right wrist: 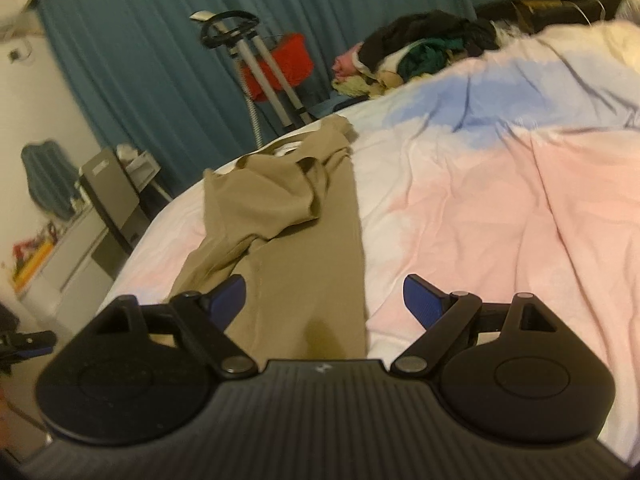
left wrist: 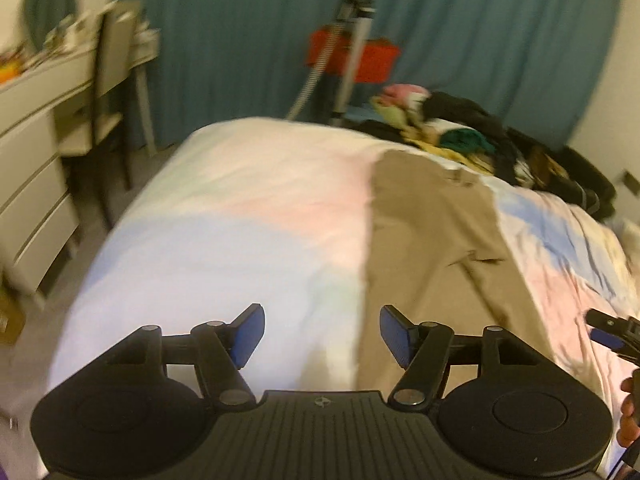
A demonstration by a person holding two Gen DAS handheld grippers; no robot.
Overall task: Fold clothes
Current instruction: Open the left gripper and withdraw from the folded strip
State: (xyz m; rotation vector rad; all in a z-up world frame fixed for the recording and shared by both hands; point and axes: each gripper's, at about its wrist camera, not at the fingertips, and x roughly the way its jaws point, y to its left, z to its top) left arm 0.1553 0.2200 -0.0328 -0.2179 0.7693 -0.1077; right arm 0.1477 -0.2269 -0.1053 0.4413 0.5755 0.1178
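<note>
Tan trousers [left wrist: 432, 240] lie stretched lengthwise on a pastel pink, blue and white bed cover [left wrist: 224, 220]. My left gripper [left wrist: 322, 334] hangs open above the cover, just left of the trousers' near end, holding nothing. In the right wrist view the same trousers [right wrist: 288, 232] run away from me, their far end rumpled and folded over. Over the trousers' near end my right gripper [right wrist: 324, 300] stands open, its left pad above the cloth and its right pad above the cover [right wrist: 500, 200]. The right gripper's tip [left wrist: 608, 330] shows at the left view's right edge.
A heap of mixed clothes [left wrist: 460, 132] lies at the bed's far corner, by a tripod [left wrist: 352, 40] and a red box [left wrist: 352, 56] before teal curtains. A white drawer unit [left wrist: 32, 184] and a chair [left wrist: 112, 92] stand left of the bed.
</note>
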